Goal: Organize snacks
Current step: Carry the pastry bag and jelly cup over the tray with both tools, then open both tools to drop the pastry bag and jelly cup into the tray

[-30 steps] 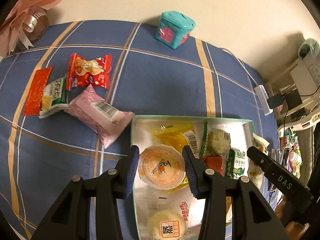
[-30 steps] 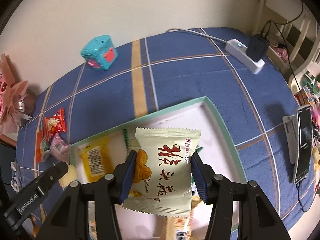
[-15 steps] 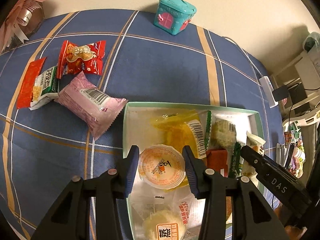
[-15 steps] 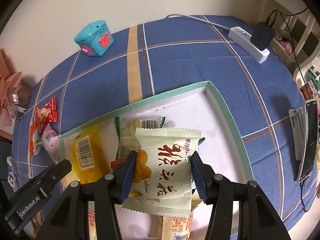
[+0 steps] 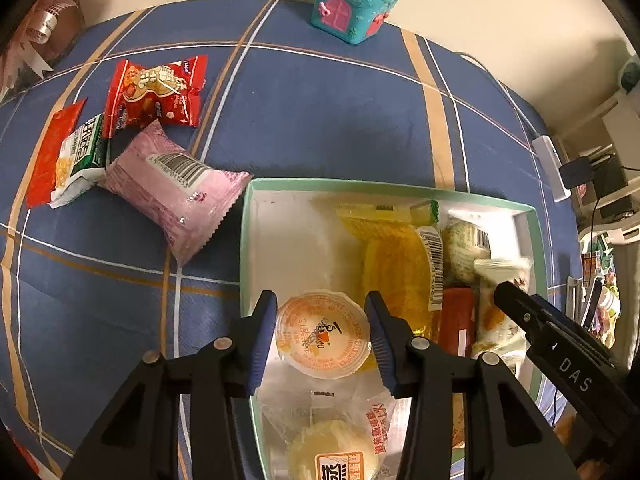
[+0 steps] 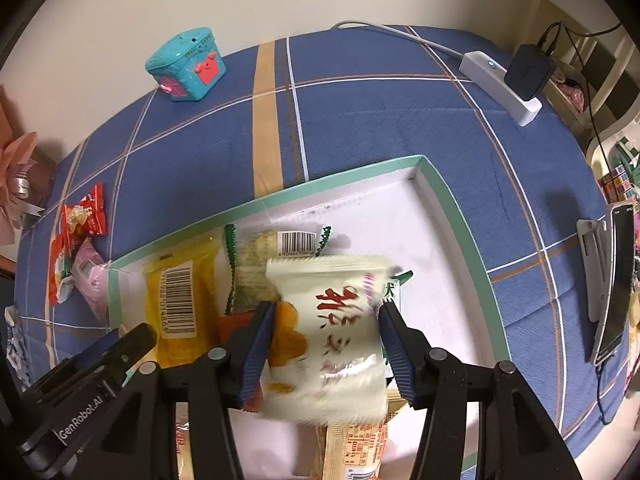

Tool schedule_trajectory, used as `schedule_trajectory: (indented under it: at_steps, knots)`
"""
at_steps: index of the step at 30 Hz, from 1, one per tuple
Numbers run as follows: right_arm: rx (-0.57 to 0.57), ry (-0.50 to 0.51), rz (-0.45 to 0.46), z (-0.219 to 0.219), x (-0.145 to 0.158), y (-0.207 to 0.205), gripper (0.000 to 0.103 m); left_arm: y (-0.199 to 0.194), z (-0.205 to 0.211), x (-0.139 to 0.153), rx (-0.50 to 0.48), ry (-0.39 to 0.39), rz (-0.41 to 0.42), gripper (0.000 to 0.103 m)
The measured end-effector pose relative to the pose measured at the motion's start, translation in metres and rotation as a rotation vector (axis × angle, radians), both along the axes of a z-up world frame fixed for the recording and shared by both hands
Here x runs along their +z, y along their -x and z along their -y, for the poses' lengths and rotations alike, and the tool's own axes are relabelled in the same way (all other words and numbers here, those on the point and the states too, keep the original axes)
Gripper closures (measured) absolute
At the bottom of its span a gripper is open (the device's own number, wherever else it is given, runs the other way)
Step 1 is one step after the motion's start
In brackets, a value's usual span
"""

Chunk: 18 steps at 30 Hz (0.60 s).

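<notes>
A shallow white tray with a green rim (image 5: 360, 185) lies on the blue checked cloth and holds several snacks. Low over the tray's near left part, my left gripper (image 5: 321, 300) points steeply down, shut on a round orange jelly cup (image 5: 322, 334). Over the tray's middle (image 6: 320, 184), my right gripper (image 6: 326, 310) has its jaws opening. Between them hangs a cream packet with red characters (image 6: 332, 320), blurred and slipping down. On the cloth left of the tray lie a red packet (image 5: 156, 94), a pink one (image 5: 176, 188) and a red and white one (image 5: 68, 152).
A teal toy house (image 5: 352, 4) stands at the cloth's far edge by the wall. A white power strip with a black plug (image 6: 500, 80) lies at the far right. A phone on a stand (image 6: 616, 280) is at the right edge. The tray's right part is bare.
The left gripper has sunk closer to the tray with the jelly cup. The right gripper's jaws have spread slightly, and the cream packet, sharp before, is now blurred and sagging between them.
</notes>
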State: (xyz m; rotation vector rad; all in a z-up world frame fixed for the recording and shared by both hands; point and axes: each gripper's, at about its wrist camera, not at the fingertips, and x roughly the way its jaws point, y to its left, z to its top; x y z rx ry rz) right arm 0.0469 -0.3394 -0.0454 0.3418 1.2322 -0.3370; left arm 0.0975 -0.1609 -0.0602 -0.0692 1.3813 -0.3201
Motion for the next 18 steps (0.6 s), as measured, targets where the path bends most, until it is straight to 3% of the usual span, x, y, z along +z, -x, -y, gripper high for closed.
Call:
schedule_trajectory:
  at_steps: [3,14,16,18]
  knots:
    - [0.006,0.007,0.008,-0.001,0.004,0.000,0.042,0.000,-0.001,0.006,0.003,0.008,0.011,0.051]
    - [0.020,0.028,0.020,-0.004,0.015,-0.004,0.042,-0.006,-0.008,0.023,0.019,0.000,0.056,0.050]
    - [0.036,0.026,0.016,-0.005,0.014,-0.004,0.040,-0.008,-0.010,0.023,0.027,-0.018,0.063,0.038]
    - [0.038,0.039,0.014,-0.005,0.015,-0.005,0.025,-0.010,-0.014,0.023,0.044,-0.053,0.077,0.026]
